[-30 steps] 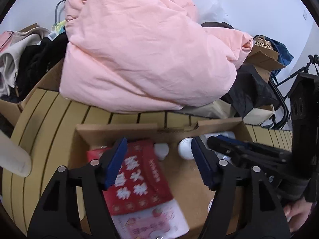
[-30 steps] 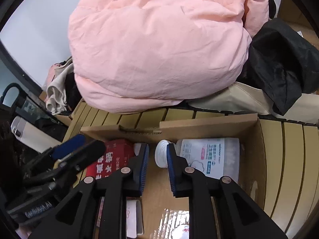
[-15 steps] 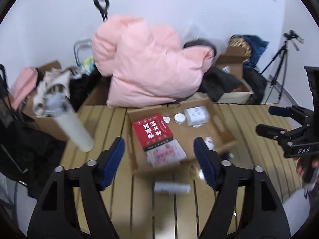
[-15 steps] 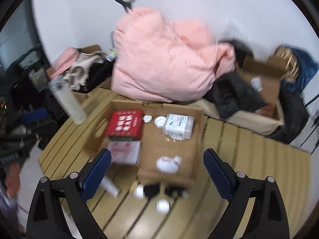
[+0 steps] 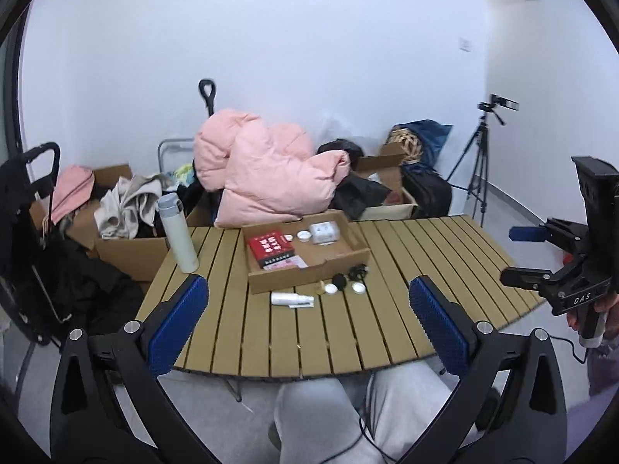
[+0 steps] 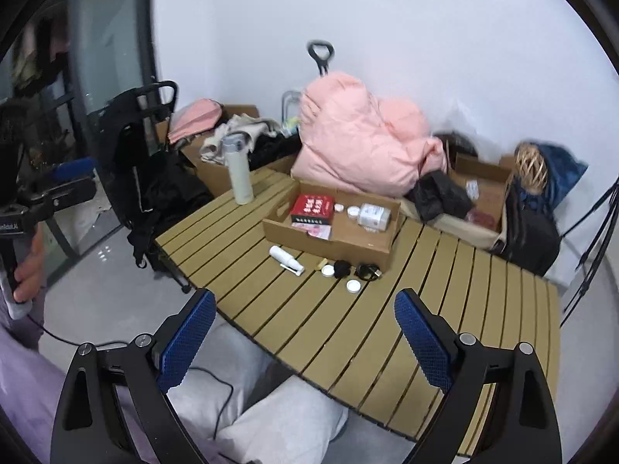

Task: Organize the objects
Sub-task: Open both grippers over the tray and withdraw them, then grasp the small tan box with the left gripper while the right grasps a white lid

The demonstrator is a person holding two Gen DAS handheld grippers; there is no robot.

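A shallow cardboard box (image 5: 309, 276) (image 6: 329, 245) sits on the slatted wooden table (image 5: 406, 263) (image 6: 445, 301). In it lie a red packet (image 5: 270, 249) (image 6: 312, 208), a pink packet, small white lids and a white bottle (image 6: 373, 214). In front of the box lie a white spray bottle (image 5: 292, 299) (image 6: 286, 259), white lids (image 6: 353, 286) and black items (image 6: 367, 270). My left gripper (image 5: 309, 323) and right gripper (image 6: 305, 342) are both open and empty, held back off the table's near edge.
A white flask (image 5: 178, 232) (image 6: 239, 170) stands at the table's far left. A pink duvet (image 5: 267, 178) (image 6: 359, 147), boxes of clothes, bags, a trolley and a tripod (image 5: 479, 162) crowd behind. My legs (image 5: 348, 417) are below the near edge.
Both grippers have pulled far back from inside the box to beyond the table's near edge. The right gripper has opened wide; the left stays open.
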